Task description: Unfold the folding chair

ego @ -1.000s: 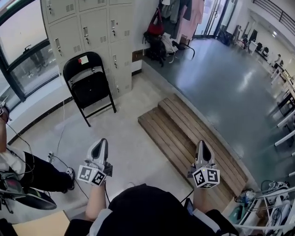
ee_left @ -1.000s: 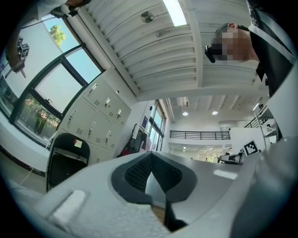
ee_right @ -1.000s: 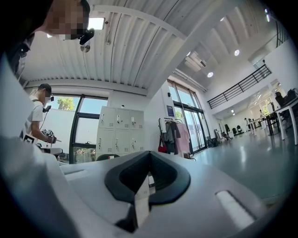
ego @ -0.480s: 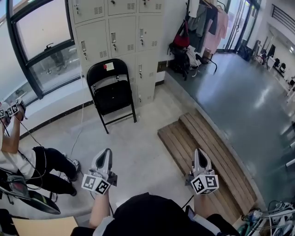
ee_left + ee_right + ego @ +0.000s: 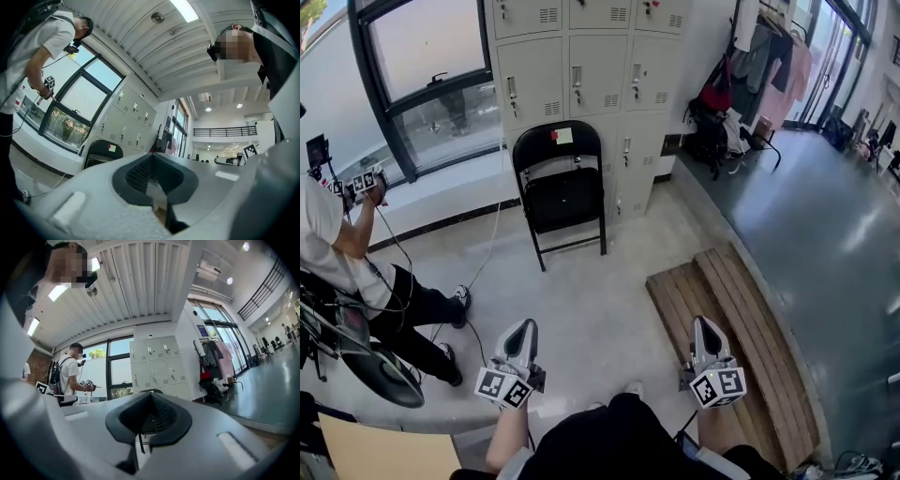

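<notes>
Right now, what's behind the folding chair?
Grey lockers stand directly behind the chair, which stands folded in front of them. Its back and seat hide the lower part of the middle lockers. Whether it leans on them cannot be told.

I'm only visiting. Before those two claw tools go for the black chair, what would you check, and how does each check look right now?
1. Folding chair in view: ok, it stands folded against the lockers.
2. Left gripper free: ok, jaws together, nothing between them.
3. Right gripper free: ok, jaws together, nothing between them.
4. Jaws ready to grasp: not ok, both are shut.
5. Chair close enough: not ok, both grippers are well short of it.
6. Way to the chair safe: cannot tell, a cable lies on the floor to its left, near another person.
</notes>
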A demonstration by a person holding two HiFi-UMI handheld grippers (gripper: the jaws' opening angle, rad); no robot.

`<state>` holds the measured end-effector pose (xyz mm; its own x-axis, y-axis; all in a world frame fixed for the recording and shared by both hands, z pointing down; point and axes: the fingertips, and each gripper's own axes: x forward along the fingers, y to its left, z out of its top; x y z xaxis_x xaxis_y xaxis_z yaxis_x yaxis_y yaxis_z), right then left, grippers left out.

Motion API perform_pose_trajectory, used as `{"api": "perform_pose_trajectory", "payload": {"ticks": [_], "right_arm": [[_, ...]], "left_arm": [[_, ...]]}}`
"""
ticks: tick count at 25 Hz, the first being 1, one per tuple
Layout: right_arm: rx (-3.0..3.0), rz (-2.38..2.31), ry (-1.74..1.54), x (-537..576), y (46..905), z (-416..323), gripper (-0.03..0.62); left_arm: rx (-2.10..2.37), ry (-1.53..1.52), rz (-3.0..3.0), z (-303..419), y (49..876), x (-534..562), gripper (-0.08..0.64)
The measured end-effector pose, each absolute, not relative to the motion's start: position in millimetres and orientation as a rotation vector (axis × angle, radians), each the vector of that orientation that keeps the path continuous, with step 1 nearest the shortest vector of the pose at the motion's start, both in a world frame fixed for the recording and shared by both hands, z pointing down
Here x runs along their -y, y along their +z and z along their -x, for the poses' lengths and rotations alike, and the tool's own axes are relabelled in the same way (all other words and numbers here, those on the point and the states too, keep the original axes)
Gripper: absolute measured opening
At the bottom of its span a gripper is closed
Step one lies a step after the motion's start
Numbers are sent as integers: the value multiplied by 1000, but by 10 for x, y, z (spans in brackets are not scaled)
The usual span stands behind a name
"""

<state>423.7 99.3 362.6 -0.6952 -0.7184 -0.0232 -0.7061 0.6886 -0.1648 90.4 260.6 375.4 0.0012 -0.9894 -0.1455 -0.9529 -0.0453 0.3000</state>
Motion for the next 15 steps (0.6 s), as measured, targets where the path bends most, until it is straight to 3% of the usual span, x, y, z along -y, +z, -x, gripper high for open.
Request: {"api": "perform_pose_trajectory", "payload": {"ticks": [15], "right_arm": [[-2950, 753, -170, 368, 3420, -3187, 5]], "left_arm": [[2362, -467, -1996, -687, 3486, -1728, -2]]}}
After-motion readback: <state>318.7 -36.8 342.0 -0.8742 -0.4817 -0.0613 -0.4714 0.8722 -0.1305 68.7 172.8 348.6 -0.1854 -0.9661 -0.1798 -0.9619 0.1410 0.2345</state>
